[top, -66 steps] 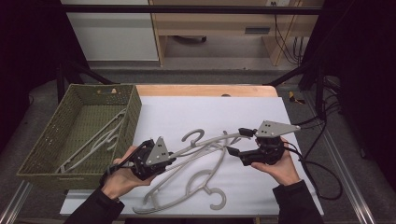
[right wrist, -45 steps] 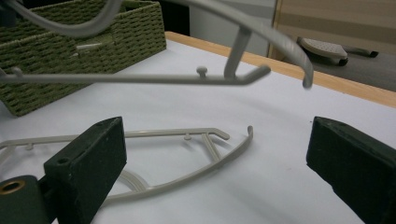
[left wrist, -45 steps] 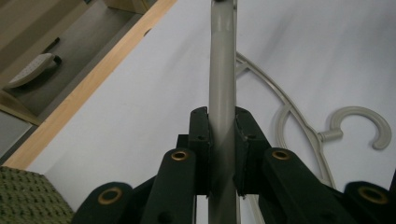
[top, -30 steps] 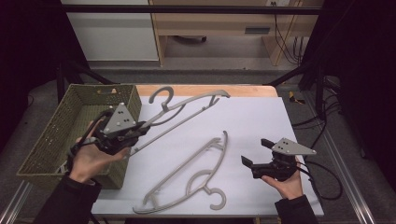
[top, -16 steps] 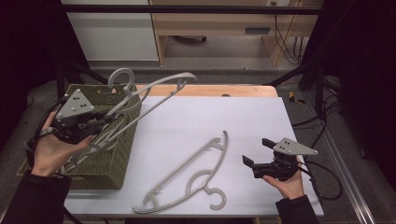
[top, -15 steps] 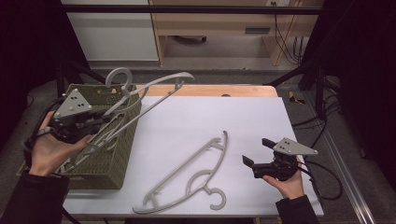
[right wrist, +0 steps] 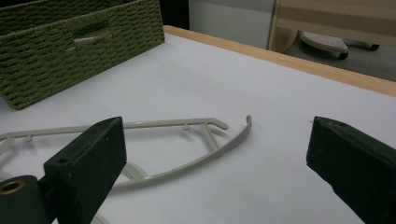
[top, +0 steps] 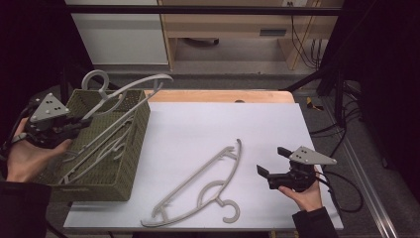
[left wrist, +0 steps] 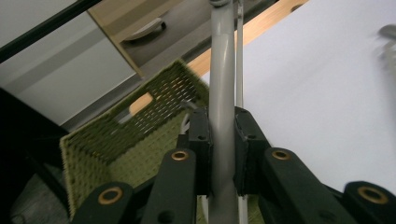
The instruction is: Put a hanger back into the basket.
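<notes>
My left gripper (top: 79,124) is shut on a grey plastic hanger (top: 126,94) and holds it over the green woven basket (top: 136,148) at the table's left. The hanger slants up and to the right, with its hook (top: 95,79) above the basket's far rim. In the left gripper view the jaws of the left gripper (left wrist: 222,144) clamp the hanger's bar (left wrist: 222,70). A second grey hanger (top: 203,186) lies flat on the white table near the front. My right gripper (top: 270,163) stands open to its right; in the right gripper view this gripper (right wrist: 217,135) faces that hanger (right wrist: 187,125).
More grey hangers (top: 106,148) lie inside the basket. The white sheet (top: 223,124) covers the table, with a wooden strip (top: 223,95) along the far edge. A cable (top: 341,188) trails from the right gripper. A cabinet and shelf stand beyond the table.
My left gripper has carried the hanger leftward, from the basket's table-side rim to over the basket's left side. The right gripper and the hanger on the table have stayed put.
</notes>
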`<action>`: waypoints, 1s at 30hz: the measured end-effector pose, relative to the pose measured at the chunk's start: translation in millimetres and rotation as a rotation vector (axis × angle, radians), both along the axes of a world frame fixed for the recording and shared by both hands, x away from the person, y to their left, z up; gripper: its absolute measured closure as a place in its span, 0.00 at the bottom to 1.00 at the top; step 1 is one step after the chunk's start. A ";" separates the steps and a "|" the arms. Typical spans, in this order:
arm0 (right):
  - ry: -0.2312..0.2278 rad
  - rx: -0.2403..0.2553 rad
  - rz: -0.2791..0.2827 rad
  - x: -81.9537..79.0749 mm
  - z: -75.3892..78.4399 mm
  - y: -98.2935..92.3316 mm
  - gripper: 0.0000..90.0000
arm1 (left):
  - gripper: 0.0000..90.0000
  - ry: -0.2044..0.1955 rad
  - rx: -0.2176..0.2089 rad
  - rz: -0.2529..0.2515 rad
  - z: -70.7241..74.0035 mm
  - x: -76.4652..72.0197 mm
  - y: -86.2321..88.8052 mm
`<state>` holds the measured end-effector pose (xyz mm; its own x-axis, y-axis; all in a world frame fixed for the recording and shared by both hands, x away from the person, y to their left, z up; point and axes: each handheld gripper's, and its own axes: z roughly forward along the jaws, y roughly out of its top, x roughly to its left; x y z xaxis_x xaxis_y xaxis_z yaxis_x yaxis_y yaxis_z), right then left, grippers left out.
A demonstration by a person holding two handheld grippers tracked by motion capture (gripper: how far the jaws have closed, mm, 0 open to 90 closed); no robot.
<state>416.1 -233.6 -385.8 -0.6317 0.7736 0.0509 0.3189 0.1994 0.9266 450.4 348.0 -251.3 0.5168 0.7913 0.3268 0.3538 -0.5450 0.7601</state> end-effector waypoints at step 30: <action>0.006 -0.007 0.000 1.7 -0.9 0.3 0.06 | 0.88 0.035 0.093 0.178 -52.1 13.5 68.5</action>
<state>417.8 -233.3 -386.7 -0.6314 0.7739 0.0492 0.3240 0.2056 0.9234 463.9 416.5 -303.4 0.3837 0.8385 0.3868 0.4765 -0.5386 0.6949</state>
